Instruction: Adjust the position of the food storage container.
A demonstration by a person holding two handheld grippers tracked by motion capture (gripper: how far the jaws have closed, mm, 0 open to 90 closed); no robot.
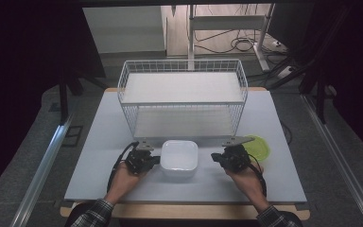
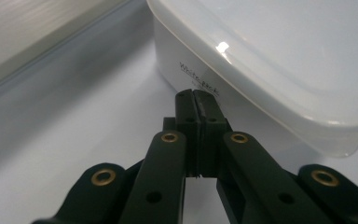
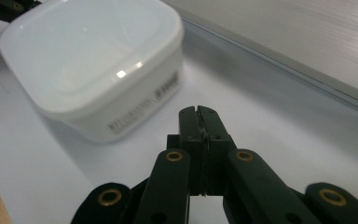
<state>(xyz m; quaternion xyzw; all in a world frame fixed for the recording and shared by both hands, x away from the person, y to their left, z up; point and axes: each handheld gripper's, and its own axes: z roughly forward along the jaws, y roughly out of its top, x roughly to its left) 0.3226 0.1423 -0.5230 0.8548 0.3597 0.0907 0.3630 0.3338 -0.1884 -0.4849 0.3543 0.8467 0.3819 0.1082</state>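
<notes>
A white square plastic container with its lid on sits near the table's front edge, between my two grippers. My left gripper rests just left of it, shut with nothing held; its closed tips nearly touch the container's side wall. My right gripper lies a short way right of the container, also shut and empty. In the right gripper view its tips point past the container, with a gap of bare table between them.
A white two-tier wire rack stands behind the container at mid table. A green round lid or dish lies beside my right hand. The light grey table top has free room at the left and front.
</notes>
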